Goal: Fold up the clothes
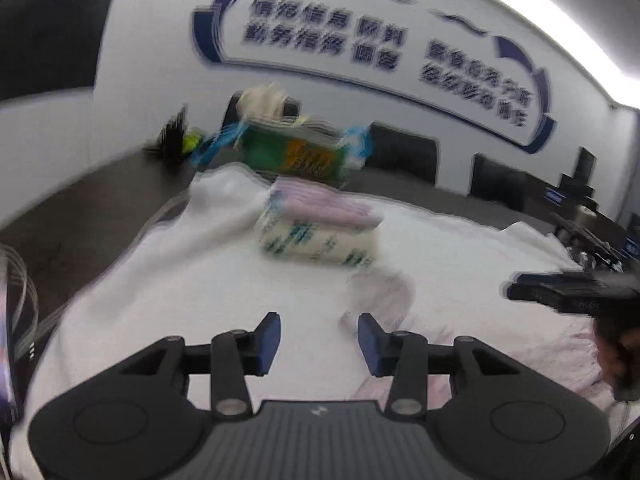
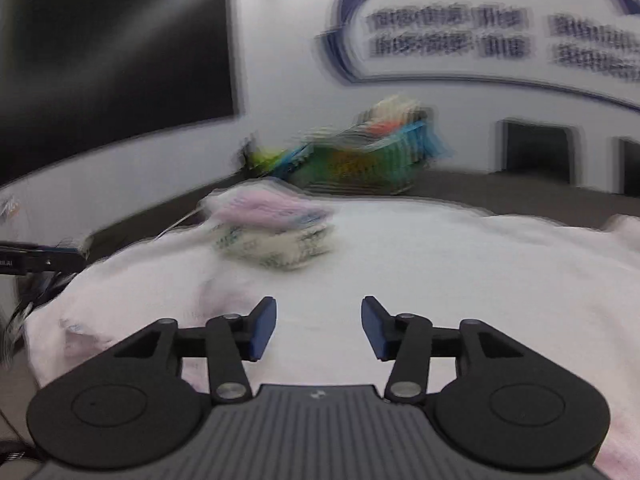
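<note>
A pale pink-white garment (image 1: 224, 280) lies spread over the table; it also shows in the right wrist view (image 2: 440, 264). A stack of folded clothes (image 1: 320, 228), pink on top and printed cream below, sits on it farther back, and shows in the right wrist view (image 2: 276, 232). My left gripper (image 1: 319, 340) is open and empty above the garment. My right gripper (image 2: 319, 330) is open and empty above it too; it shows at the right edge of the left wrist view (image 1: 576, 292). Both views are blurred by motion.
A green and blue basket of clothes (image 1: 296, 148) stands at the back of the grey table (image 1: 100, 208), also in the right wrist view (image 2: 360, 156). Dark chairs (image 1: 404, 148) line the white wall. A black screen (image 2: 112, 68) hangs at the left.
</note>
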